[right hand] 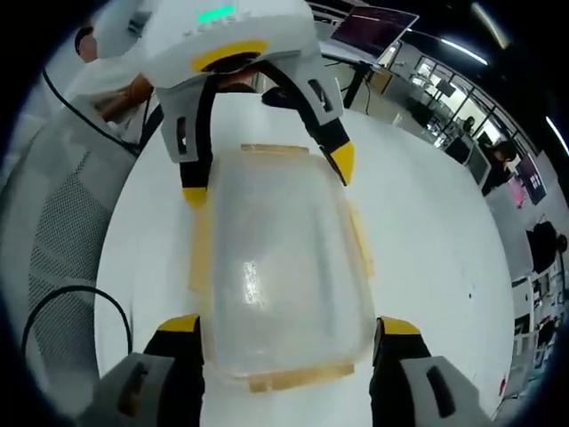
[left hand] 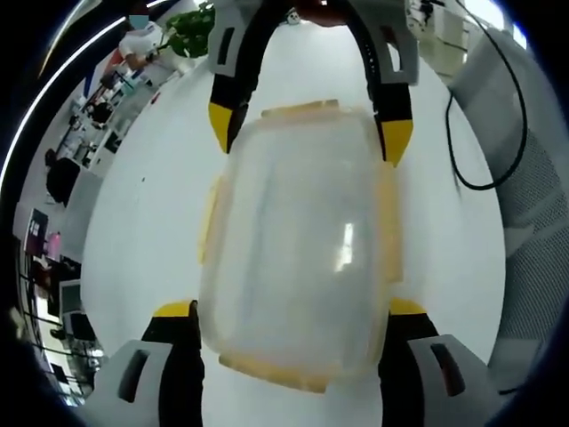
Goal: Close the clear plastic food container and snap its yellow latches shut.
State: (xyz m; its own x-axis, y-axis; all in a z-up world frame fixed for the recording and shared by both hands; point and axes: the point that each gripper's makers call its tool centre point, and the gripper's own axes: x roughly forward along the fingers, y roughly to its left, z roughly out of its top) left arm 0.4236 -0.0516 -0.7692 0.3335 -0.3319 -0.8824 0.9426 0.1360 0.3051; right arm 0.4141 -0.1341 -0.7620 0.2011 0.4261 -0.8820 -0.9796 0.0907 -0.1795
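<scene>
My left tongs (left hand: 289, 316) are black with yellow tips and grey housings, and so are my right tongs (right hand: 289, 334). The container (left hand: 298, 253) between them is clear, cloudy plastic with a white glare streak, and its latches (left hand: 388, 233) are pale yellow. The tabletop (left hand: 142, 240) is plain white. A black cable (left hand: 462, 147) loops over a grey mesh-patterned surface (left hand: 533, 222). A green light (right hand: 216, 14) glows on the white casing of my left tongs.

Open-plan office or lab — monitors (right hand: 380, 25), ceiling strip lights (right hand: 484, 20), desks, potted plant (left hand: 189, 28) beyond white table (left hand: 151, 196).
</scene>
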